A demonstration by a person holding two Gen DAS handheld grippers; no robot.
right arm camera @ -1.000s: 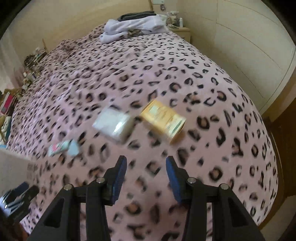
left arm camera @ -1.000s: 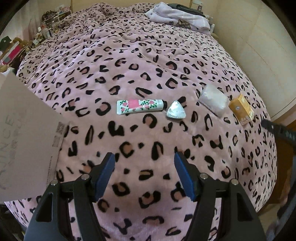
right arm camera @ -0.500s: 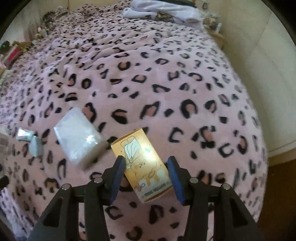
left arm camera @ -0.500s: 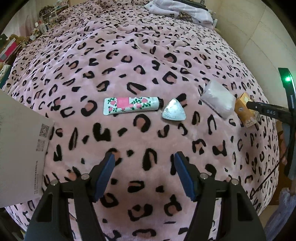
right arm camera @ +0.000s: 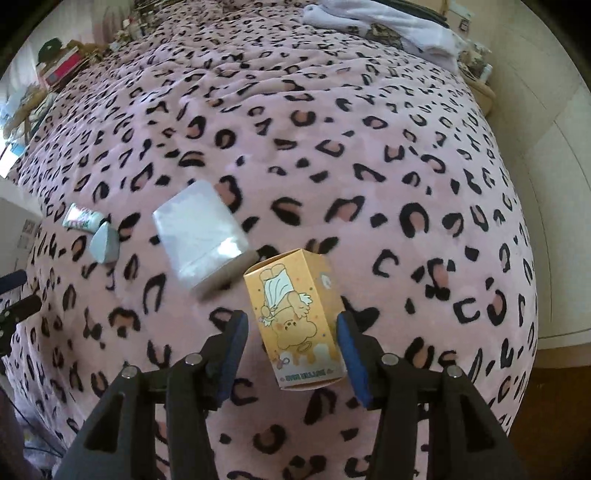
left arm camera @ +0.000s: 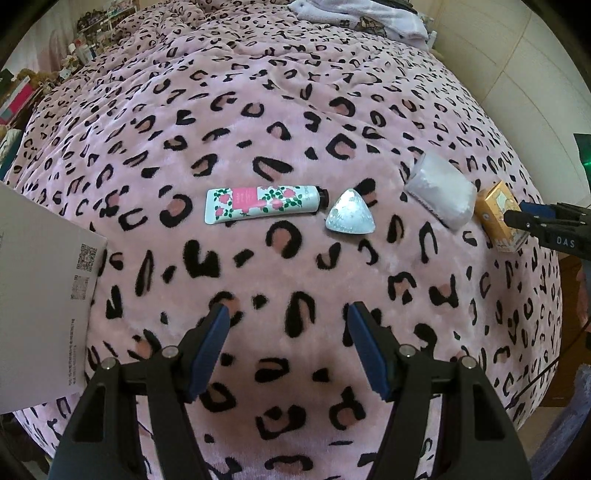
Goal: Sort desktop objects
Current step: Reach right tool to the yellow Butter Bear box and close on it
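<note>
On a pink leopard-print blanket lie a floral hand-cream tube [left arm camera: 260,204], a silver triangular packet [left arm camera: 350,217], a white tissue pack [left arm camera: 439,194] and a small yellow cartoon box [left arm camera: 496,216]. My left gripper [left arm camera: 290,347] is open and empty, hovering short of the tube and packet. My right gripper [right arm camera: 291,345] is open with its fingers on either side of the yellow box [right arm camera: 295,321], with a small gap on each side. The tissue pack [right arm camera: 199,230], packet [right arm camera: 105,243] and tube [right arm camera: 83,218] lie to its left. The right gripper also shows in the left wrist view [left arm camera: 517,218].
A white cardboard box [left arm camera: 40,291] with QR codes stands at the left edge of the bed. Folded white clothes [left arm camera: 362,14] lie at the far end. A cream wall [right arm camera: 546,155] runs along the right; cluttered shelves [right arm camera: 55,70] stand far left.
My right gripper moved forward and down until the yellow box sits between its open fingers. My left gripper moved in a little closer over the blanket, still open.
</note>
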